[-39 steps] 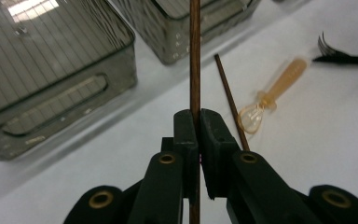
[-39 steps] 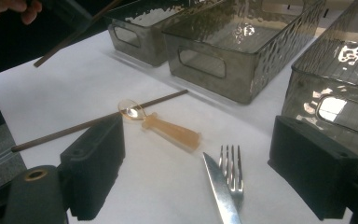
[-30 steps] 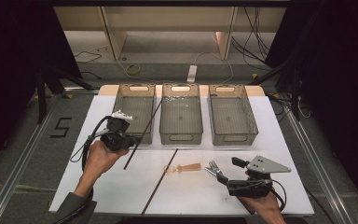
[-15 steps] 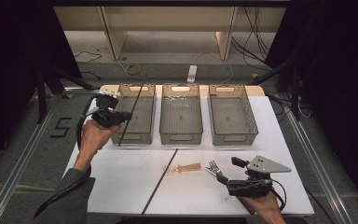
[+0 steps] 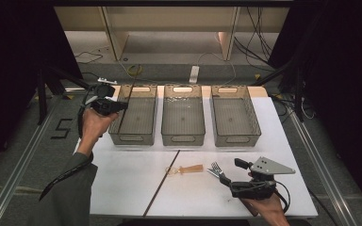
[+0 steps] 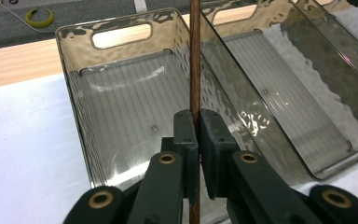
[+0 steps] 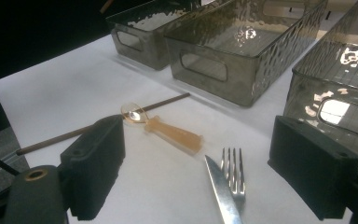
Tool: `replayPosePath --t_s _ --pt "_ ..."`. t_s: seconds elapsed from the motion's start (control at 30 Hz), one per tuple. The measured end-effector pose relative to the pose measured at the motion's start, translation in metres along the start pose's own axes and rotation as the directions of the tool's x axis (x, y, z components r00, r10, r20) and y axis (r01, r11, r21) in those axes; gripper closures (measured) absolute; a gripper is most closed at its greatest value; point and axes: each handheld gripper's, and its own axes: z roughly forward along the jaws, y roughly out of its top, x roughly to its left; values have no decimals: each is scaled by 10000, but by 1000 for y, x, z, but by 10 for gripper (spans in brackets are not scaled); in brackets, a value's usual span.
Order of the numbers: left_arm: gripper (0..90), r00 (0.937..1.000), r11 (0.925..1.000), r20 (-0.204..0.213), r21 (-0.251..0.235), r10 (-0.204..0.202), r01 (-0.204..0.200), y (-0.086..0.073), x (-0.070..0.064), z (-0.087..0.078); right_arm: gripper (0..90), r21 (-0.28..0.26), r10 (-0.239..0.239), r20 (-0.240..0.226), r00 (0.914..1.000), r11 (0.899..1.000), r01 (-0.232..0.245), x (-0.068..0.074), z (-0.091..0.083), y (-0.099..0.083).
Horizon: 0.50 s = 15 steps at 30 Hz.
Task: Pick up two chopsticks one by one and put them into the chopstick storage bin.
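While the left gripper (image 5: 107,106) hangs above the near-left corner of the leftmost bin (image 5: 136,136), its jaws are clenched on a thin dark wooden chopstick (image 6: 195,70). In the left gripper view the stick runs up between the jaws and out over the open, empty bin. From the high view it slants up and away from the gripper across that bin's left side.

A second chopstick (image 5: 162,181) lies on the white counter (image 5: 122,188), running from near the bins toward the person. Beside its middle lies a small amber-handled spoon (image 5: 185,169); just to the right of the spoon are a fork (image 7: 233,175) and a knife (image 7: 221,191).

The right gripper (image 5: 233,184) rests low at the near right of the counter, jaws released and wide, with the fork and knife between them but not gripped.

The step in hand looks like placing the held chopstick into the left bin. Next, it likely calls for lowering and levelling the stick inside the walls before letting go.
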Motion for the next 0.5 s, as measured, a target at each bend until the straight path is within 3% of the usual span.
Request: replayPosePath --t_s 0.17,0.5 --pt "851 9998 9998 -81 -132 -153 152 3 6 8 189 39 -2 -32 10000 10000 2 1 0 0" --pt "851 9989 9998 -465 -217 22 -32 3 13 21 190 69 -14 -60 10000 10000 15 1 1 0"
